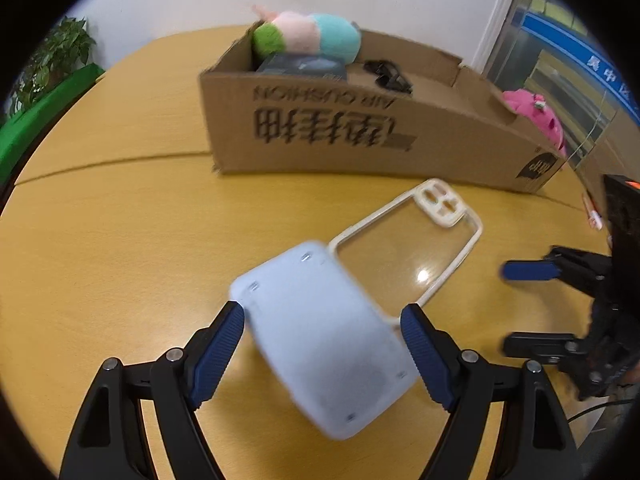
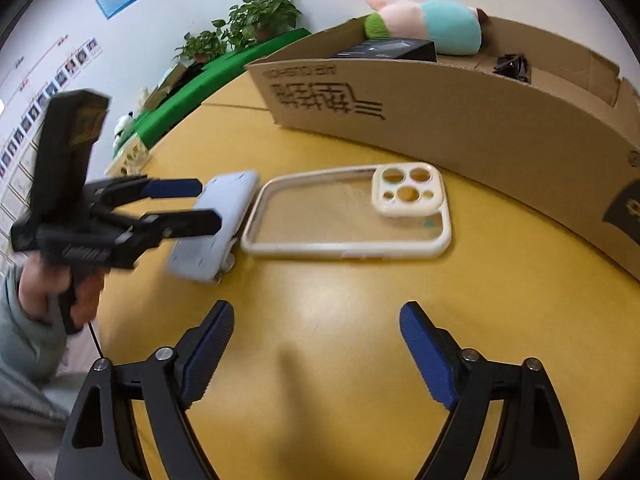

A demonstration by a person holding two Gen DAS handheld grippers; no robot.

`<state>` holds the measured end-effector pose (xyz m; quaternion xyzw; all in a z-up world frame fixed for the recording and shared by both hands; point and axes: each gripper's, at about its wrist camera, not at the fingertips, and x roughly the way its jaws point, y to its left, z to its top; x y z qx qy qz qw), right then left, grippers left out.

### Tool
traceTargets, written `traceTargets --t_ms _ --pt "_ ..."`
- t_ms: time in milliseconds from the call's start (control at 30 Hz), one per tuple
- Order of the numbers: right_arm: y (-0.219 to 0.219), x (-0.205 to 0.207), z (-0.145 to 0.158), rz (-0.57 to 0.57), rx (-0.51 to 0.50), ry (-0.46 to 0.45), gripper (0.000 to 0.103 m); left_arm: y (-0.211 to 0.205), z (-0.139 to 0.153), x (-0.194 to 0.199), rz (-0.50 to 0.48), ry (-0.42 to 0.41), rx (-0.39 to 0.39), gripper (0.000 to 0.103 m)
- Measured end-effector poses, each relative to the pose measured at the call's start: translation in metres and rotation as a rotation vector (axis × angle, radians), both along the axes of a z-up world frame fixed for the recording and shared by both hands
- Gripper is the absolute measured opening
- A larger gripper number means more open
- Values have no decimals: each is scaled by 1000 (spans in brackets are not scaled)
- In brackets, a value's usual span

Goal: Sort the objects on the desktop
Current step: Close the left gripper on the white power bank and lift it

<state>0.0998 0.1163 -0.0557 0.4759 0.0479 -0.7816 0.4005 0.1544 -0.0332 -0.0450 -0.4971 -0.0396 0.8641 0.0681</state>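
The left claw [image 1: 322,334] stands wide with the pale blue pad [image 1: 320,336] between its fingers; from its own camera the left finger [image 1: 224,344] looks to touch the pad's edge and the right one sits just beside it, but blur hides whether either presses, so I read it as released, not yet gripping. In the right wrist view the same claw [image 2: 200,206] brackets the pad's [image 2: 216,224] near end, and the pad lies flat on the table [image 2: 320,300] on what look like small feet.

The right claw [image 2: 316,324] is likewise released, with nothing but bare table between its fingers. The clear phone case [image 2: 348,216] lies flat ahead of it, apart from it, its short end just beside the pad.

The step in hand looks like the reach for a first pick-up: left on the pad, right lined up toward the case. Next, the left claw needs to clench on the pad's sides and lift; the right needs to go forward and straddle the case's rim.

Beyond both stands the cardboard box [image 2: 460,120], probably the sorting bin, already holding a plush toy [image 2: 432,26], a dark flat box [image 2: 392,50] and a black clip [image 2: 514,66].
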Motion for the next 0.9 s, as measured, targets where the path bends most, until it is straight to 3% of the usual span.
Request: traceTargets --t_ms 33,200,433,467,500,633,700,800,900 --pt "0 5 2 -8 -9 -6 93 -5 -4 0 14 -25 -3 81" --pt "-24 11 1 39 -146 -100 93 -27 -14 -2 55 -72 134 81" --pt "-89 15 -18 158 -172 -140 91 -43 -18 -5 72 -89 319 79" --pt "-94 14 -19 163 -181 -149 89 -44 -18 -4 72 -91 345 76" --pt "-101 14 -20 164 -182 -151 89 -44 -19 -4 66 -97 383 66" --pt "-116 23 -21 164 -149 -100 86 -46 -20 -2 99 -85 378 50" --pt "-121 30 -21 159 -114 -59 82 -51 -22 -1 117 -81 400 46" --pt "-124 36 -22 119 -70 -12 66 -53 -22 2 120 -68 434 40" --pt "-126 43 -23 104 -69 9 65 -47 -17 5 114 -40 398 38"
